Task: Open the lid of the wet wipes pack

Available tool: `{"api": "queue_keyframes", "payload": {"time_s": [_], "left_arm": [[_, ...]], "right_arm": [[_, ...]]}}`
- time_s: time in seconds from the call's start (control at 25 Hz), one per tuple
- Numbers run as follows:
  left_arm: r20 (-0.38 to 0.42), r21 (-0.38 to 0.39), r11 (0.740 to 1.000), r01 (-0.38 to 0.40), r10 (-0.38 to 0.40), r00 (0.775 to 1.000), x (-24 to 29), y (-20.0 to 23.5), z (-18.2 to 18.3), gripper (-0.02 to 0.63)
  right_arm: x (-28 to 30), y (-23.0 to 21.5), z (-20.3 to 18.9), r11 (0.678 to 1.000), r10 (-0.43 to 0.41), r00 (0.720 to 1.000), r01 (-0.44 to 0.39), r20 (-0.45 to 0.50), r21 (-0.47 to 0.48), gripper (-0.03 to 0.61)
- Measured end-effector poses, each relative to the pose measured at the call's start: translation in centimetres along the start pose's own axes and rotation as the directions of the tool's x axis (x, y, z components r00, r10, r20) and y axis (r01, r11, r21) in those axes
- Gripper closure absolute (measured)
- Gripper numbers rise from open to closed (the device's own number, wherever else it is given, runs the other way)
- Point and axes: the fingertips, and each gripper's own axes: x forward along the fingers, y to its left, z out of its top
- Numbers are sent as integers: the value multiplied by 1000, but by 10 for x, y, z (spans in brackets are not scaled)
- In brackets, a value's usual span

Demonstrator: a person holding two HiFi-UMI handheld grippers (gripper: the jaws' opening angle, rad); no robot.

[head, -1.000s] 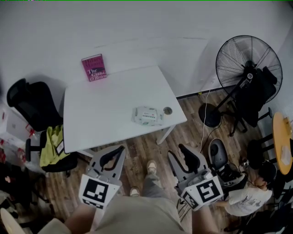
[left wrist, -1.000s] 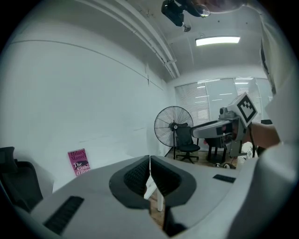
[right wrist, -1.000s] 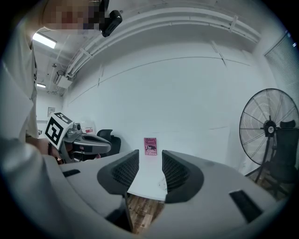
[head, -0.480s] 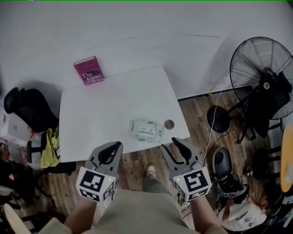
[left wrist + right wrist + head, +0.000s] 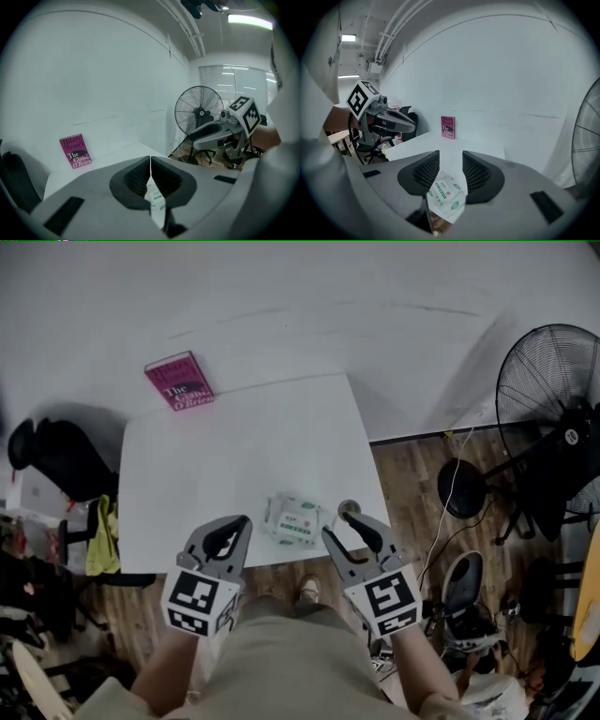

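wipes pack (image 5: 296, 520) lies near the table's (image 5: 187, 474) front edge, long side roughly left-right, just ahead of the right gripper (image 5: 343, 527) (nearer, jaws a bit apart, empty) and right of the left gripper (image 5: 242, 523), jaws pressed together on nothing

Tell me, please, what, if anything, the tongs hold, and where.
Nothing: left tongs are shut empty, right tongs open, the wet wipes pack lying untouched on the table.

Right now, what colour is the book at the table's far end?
Magenta book with pale lettering; clearest in the left gripper view.
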Motion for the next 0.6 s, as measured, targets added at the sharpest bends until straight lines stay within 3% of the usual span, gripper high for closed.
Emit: {"api": "queue_keyframes", "payload": {"time_s": [0.32,0.6], "left_arm": [[-69,-8,1000,17,-18,997,25,14,-17,589],[-125,18,997,81,-78,989,40,25,-36,588]], "right_arm": [[36,-3,-18,999,38,995,-38,-89,1,417],[68,9,-42,998,42,982,-50,-185,-40,428]]}}
